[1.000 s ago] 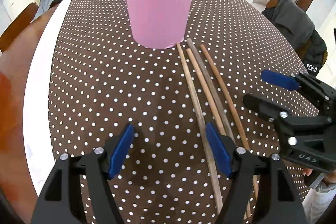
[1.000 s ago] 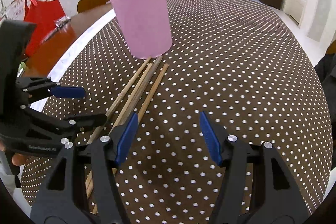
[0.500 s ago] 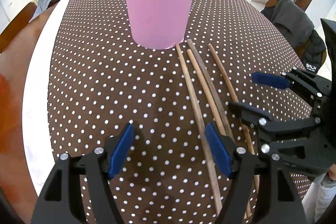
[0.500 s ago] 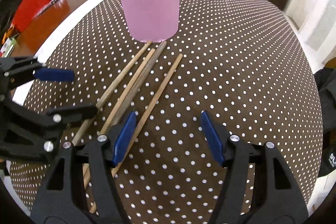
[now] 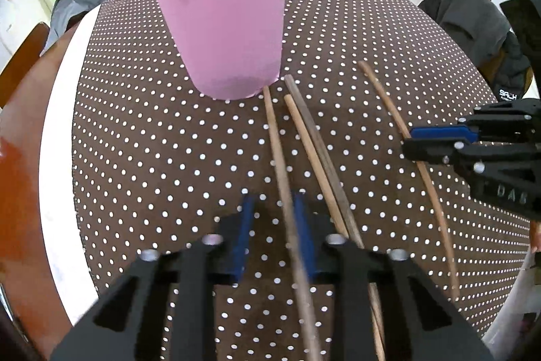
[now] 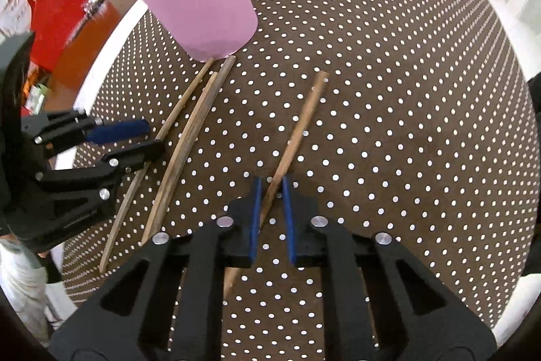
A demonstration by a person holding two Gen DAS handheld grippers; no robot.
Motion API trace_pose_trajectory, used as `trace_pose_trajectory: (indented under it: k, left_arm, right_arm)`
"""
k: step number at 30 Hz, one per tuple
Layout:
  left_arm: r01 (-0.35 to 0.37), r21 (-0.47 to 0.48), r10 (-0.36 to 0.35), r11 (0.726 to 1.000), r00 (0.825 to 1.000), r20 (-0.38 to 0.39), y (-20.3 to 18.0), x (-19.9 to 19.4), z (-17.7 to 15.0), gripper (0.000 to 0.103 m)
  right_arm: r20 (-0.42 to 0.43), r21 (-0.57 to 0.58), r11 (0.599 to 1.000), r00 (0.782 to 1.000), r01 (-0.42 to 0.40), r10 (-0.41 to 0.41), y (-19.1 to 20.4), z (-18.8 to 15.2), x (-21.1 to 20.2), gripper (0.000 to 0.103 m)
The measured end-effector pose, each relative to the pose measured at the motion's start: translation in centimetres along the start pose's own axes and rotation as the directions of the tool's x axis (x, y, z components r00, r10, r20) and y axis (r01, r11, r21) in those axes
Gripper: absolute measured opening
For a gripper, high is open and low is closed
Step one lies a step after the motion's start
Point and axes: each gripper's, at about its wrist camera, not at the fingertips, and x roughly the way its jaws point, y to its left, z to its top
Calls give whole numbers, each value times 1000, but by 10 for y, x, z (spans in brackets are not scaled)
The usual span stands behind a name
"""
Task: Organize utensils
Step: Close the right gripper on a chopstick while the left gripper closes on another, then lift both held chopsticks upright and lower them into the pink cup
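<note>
L claw [image 5: 275, 212]: I've just closed it on the leftmost chopstick [image 5: 274, 137].
R claw [image 6: 270, 192]: just closed too, pinching the stray stick [image 6: 299, 127].
Pink cup [image 5: 223, 32]: drop-off pt, w/ sticks inside.
Handling: light, stiff, slick (I'd grip mid-shaft).

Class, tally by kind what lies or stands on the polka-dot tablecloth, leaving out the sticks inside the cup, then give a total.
Loose wooden chopsticks lying on the cloth: 4
Pink cylindrical cups: 1
Total: 5
</note>
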Motion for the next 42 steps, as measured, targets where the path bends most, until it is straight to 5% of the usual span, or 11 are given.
trace_pose_trajectory:
  k: [7, 13, 20, 26, 30, 42]
  left_arm:
    - [38, -24, -37, 999, 999, 21, -3, -1, 2, 6]
    - [75, -14, -73, 997, 989, 127, -9, -22, -1, 6]
    - [114, 23, -115, 993, 940, 323, -24, -63, -5, 6]
    - [134, 18, -125, 991, 857, 500, -24, -93, -3, 6]
    - [154, 8, -128, 988, 786, 605, -19, -110, -7, 6]
    - [122, -77, 7, 990, 490, 872, 1, -144, -15, 6]
  right_arm:
    - [29, 41, 998, 998, -55, 53, -31, -13, -9, 6]
    - [94, 40, 995, 992, -91, 87, -35, -27, -19, 6]
    - [210, 26, 989, 968, -148, 139, -26, -39, -38, 6]
    - [329, -11, 980, 924, -200, 193, -24, -50, -67, 6]
    - [389, -31, 977, 897, -213, 208, -25, -54, -83, 6]
    - [597, -87, 972, 770, -217, 225, -1, -38, -119, 6]
